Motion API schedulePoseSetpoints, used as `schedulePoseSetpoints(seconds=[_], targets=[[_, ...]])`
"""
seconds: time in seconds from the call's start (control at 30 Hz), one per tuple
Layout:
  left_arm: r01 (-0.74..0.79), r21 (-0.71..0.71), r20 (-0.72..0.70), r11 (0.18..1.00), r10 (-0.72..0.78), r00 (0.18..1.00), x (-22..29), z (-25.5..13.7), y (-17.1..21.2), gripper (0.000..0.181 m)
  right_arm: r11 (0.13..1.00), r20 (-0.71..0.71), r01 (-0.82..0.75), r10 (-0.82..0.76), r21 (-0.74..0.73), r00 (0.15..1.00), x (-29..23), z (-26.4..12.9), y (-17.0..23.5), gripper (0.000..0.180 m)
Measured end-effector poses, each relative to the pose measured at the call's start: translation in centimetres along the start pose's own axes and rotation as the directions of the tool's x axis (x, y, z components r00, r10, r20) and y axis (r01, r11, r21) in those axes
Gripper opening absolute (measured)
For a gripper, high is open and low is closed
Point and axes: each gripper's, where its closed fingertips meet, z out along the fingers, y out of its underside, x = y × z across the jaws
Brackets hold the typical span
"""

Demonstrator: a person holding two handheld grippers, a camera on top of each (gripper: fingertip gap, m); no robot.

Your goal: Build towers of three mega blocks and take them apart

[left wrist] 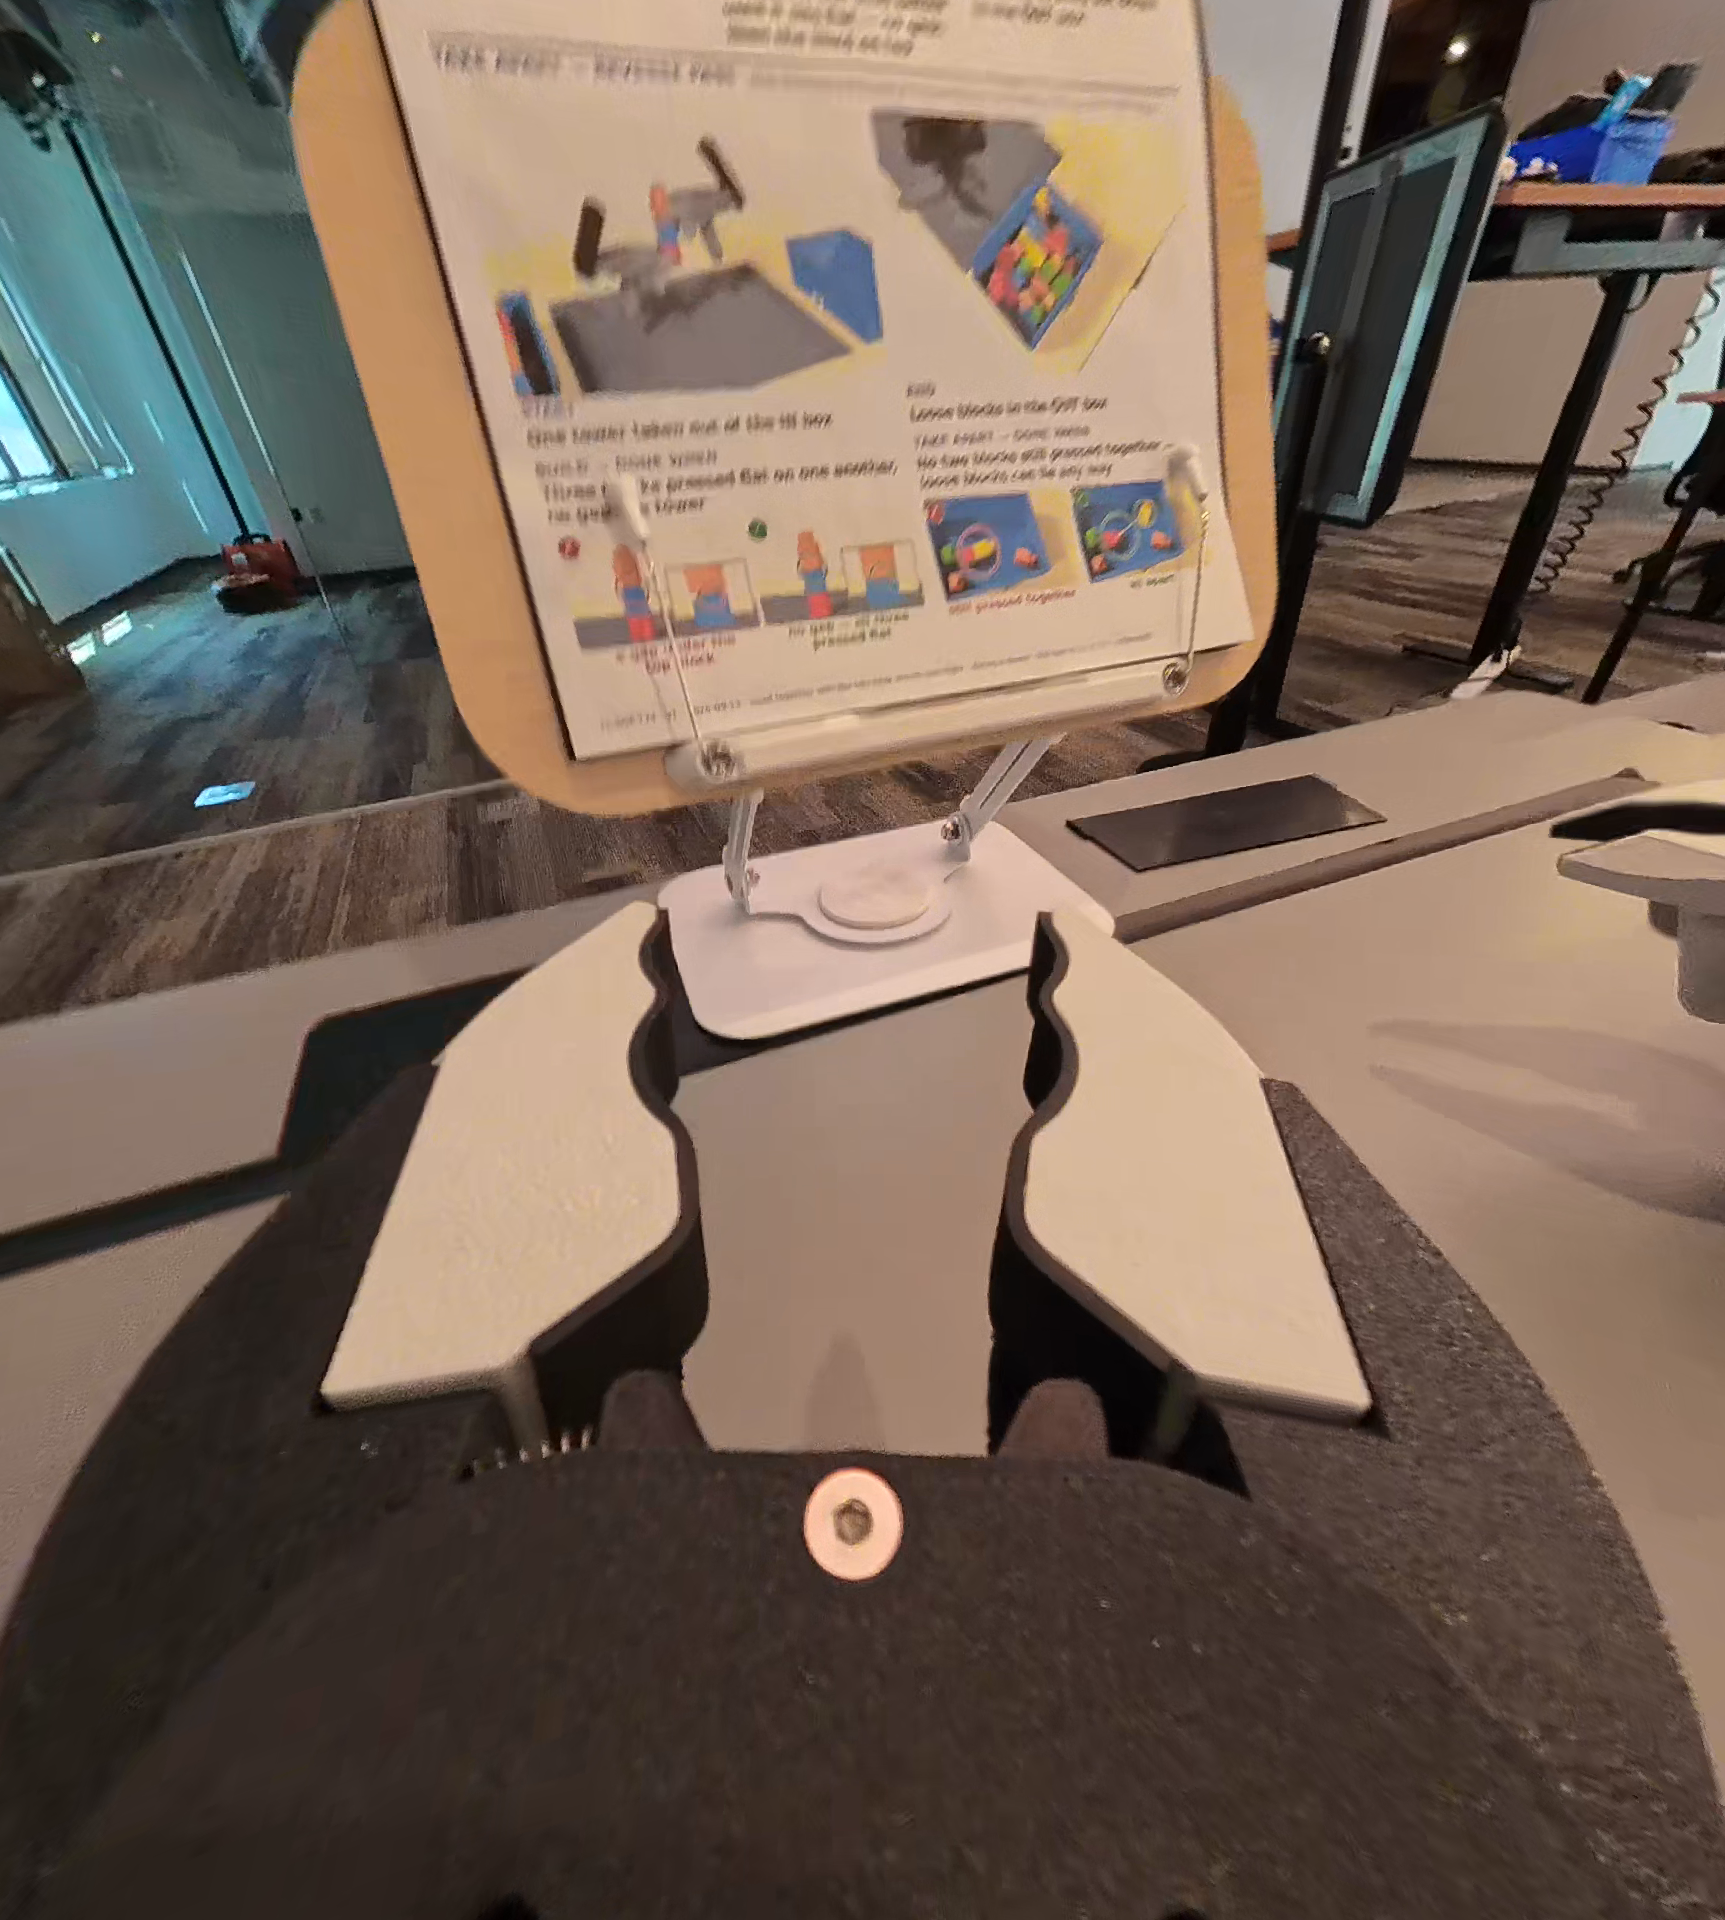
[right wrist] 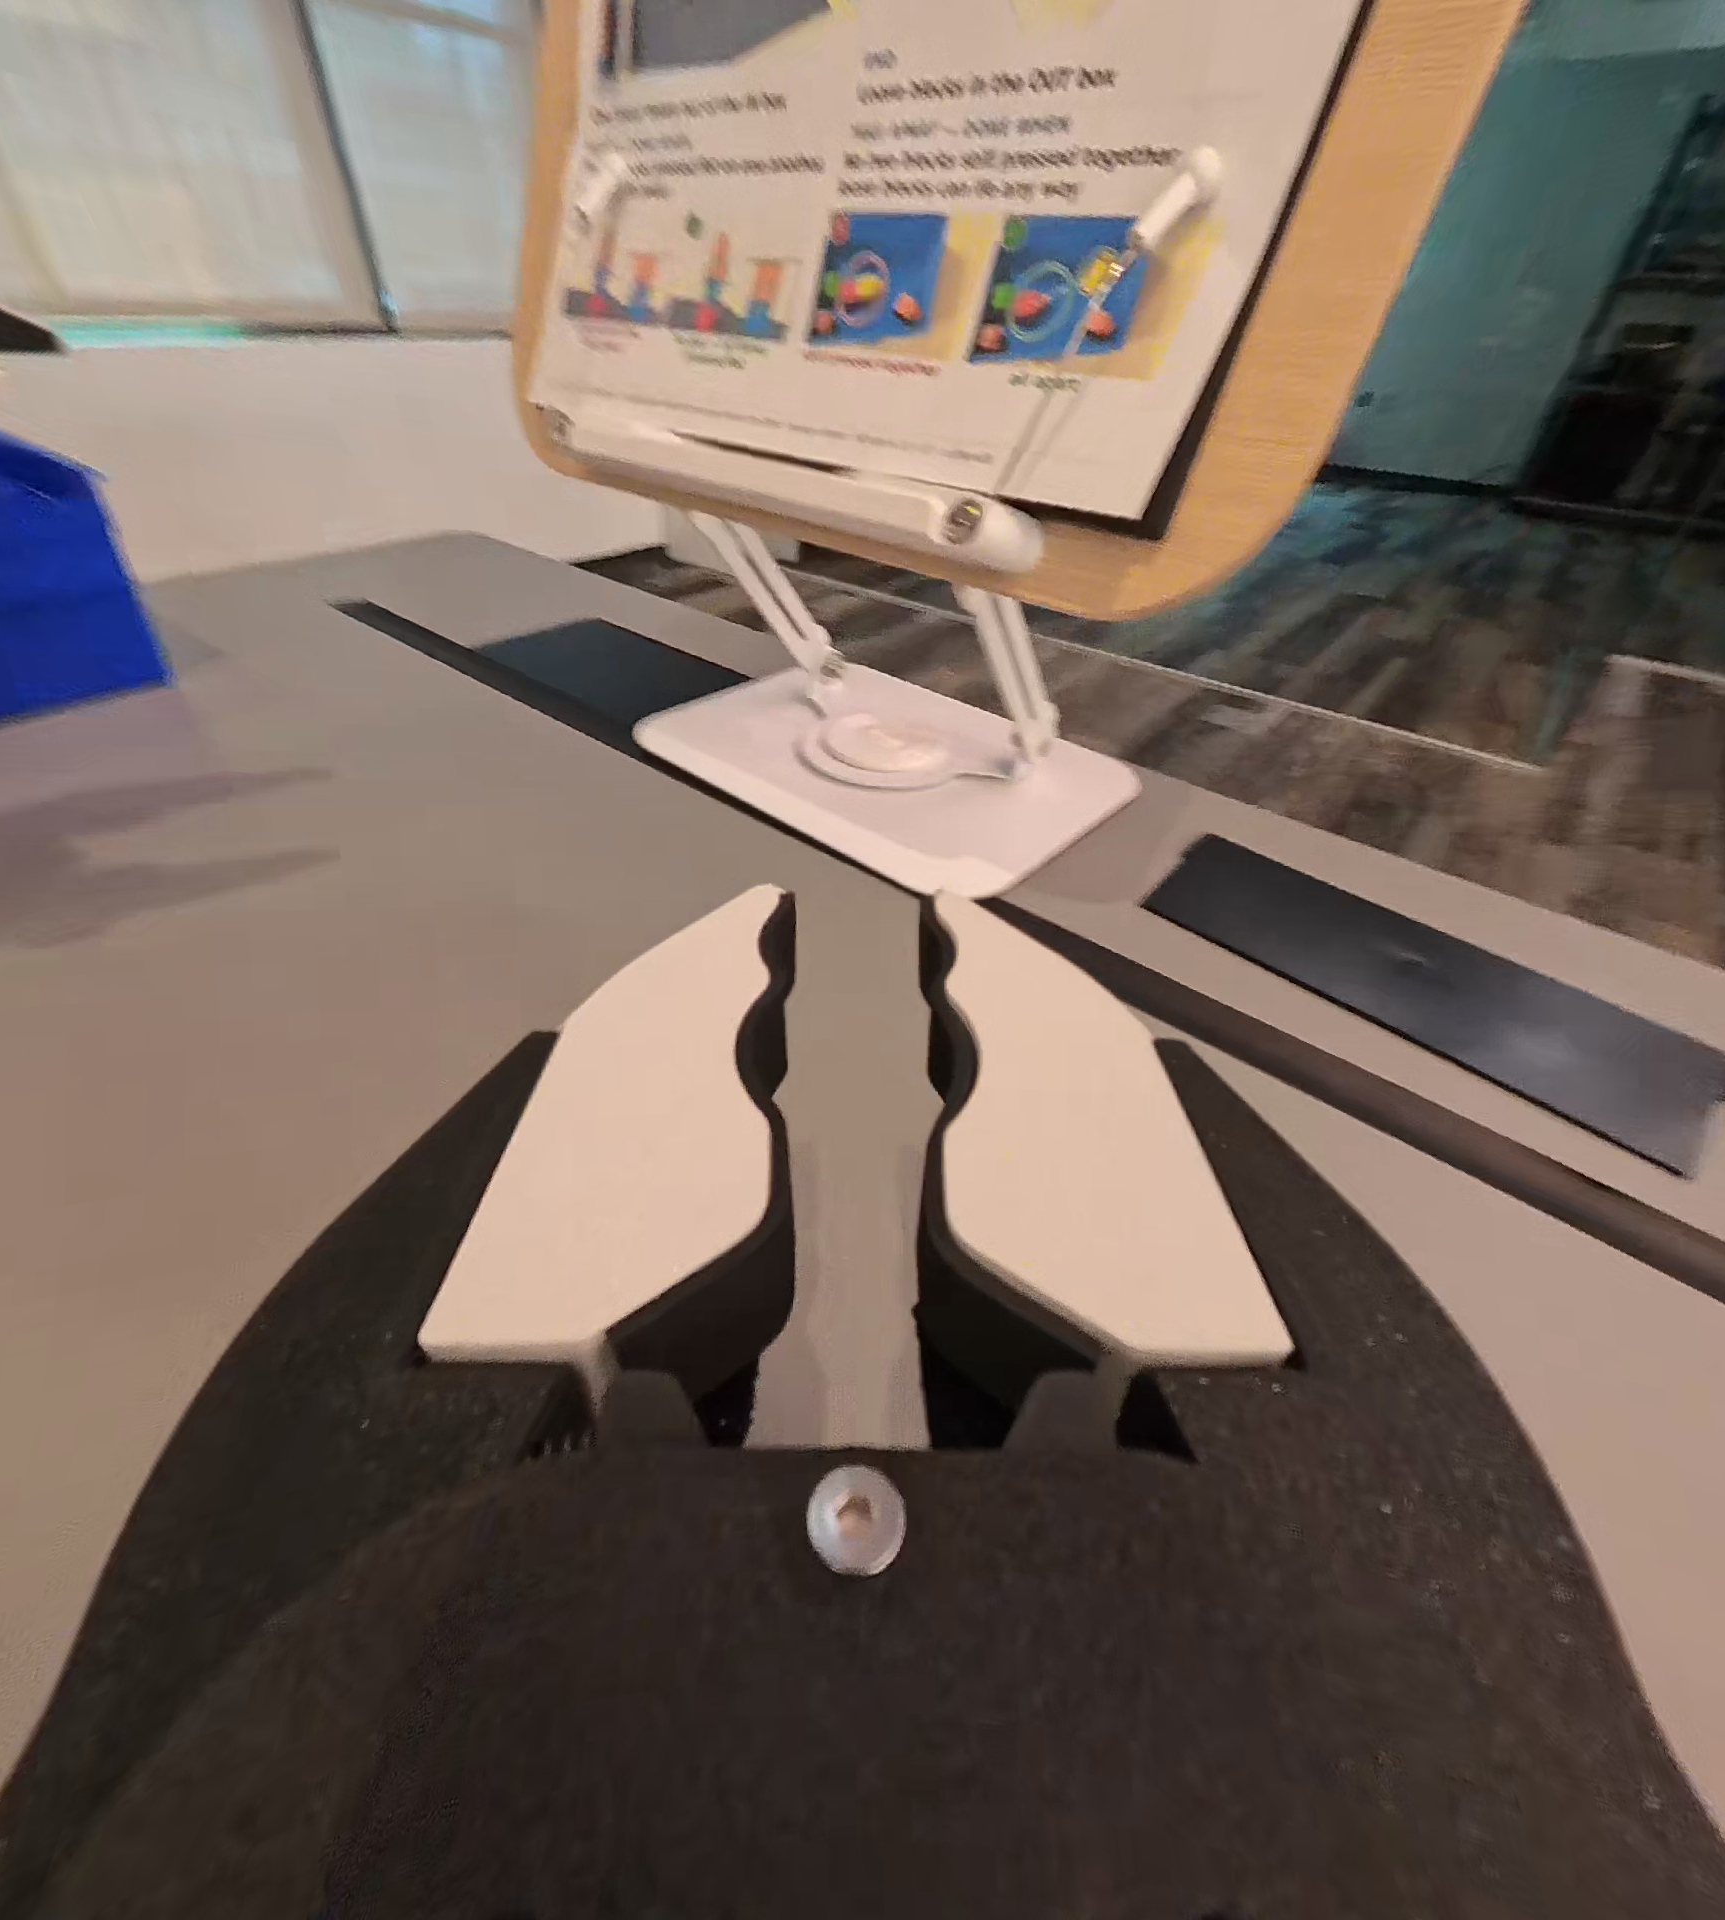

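Observation:
No mega block shows in either view. My left gripper [left wrist: 847, 935] is open wide and empty, low over a dark mat [left wrist: 837, 1195] on the grey table [left wrist: 1460, 1091]. My right gripper [right wrist: 858, 914] is empty, its jaws a narrow gap apart, above the bare grey table [right wrist: 318, 1039]. A blue box [right wrist: 16, 613] stands at the left edge of the right wrist view; its inside is hidden. The right gripper also shows at the right edge of the left wrist view [left wrist: 1699, 873], held by a hand.
A tan board with a printed instruction sheet [left wrist: 816, 364] stands on a white stand [left wrist: 837, 935] at the table's far edge, straight ahead of both grippers; it also shows in the right wrist view [right wrist: 941, 260]. Black strips [right wrist: 1440, 987] lie along the far edge. Desks and a monitor stand beyond.

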Motion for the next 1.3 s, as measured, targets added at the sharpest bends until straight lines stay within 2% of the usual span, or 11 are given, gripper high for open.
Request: schedulePoseSetpoints(seconds=[0.1, 0.23, 0.4, 0.53, 0.7, 0.93, 1.13, 1.3], targets=[[0.056, 0.012, 0.025, 0.998, -0.056, 0.998, -0.9, 0.0, 2.3, 0.062, 0.999, -0.071, 0.038, -0.039, -0.028, 0.997, 1.3, -0.2, 0.5, 0.023], [0.172, -0.024, -0.029, 0.985, -0.173, 0.985, -1.3, -0.5, 3.7, 0.064, 0.999, -0.124, -0.027, 0.023, -0.029, 0.992, 2.7, -0.7, 0.8, 0.023], [0.134, -0.045, 0.011, 0.990, -0.134, 0.991, -2.6, -1.5, 5.0, 0.062, 0.997, -0.161, -0.071, 0.070, 0.000, 0.985, 4.0, -2.1, 0.7, 0.022], [0.227, -0.014, -0.001, 0.974, -0.227, 0.974, -3.2, -1.6, 4.4, 0.061, 0.999, -0.191, 0.009, -0.018, -0.050, 0.981, 5.0, -2.8, 1.3, 0.020], [0.180, -0.052, 0.018, 0.982, -0.179, 0.984, -3.4, -1.7, 5.4, 0.060, 0.997, -0.164, -0.057, 0.048, -0.050, 0.985, 4.9, -2.9, 2.0, 0.019], [0.170, -0.063, 0.011, 0.984, -0.169, 0.986, -3.1, -1.3, 5.7, 0.059, 0.992, -0.123, -0.024, 0.009, -0.123, 0.992, 4.0, -2.2, 3.2, 0.018], [0.157, -0.067, 0.000, 0.985, -0.158, 0.987, -2.6, -1.2, 5.7, 0.057, 0.994, -0.137, 0.019, -0.034, -0.106, 0.990, 4.0, -2.1, 2.8, 0.018], [0.160, -0.091, -0.004, 0.983, -0.161, 0.987, -2.5, -0.9, 6.2, 0.057, 0.996, -0.138, -0.010, -0.003, -0.093, 0.990, 4.3, -2.2, 2.8, 0.018]])
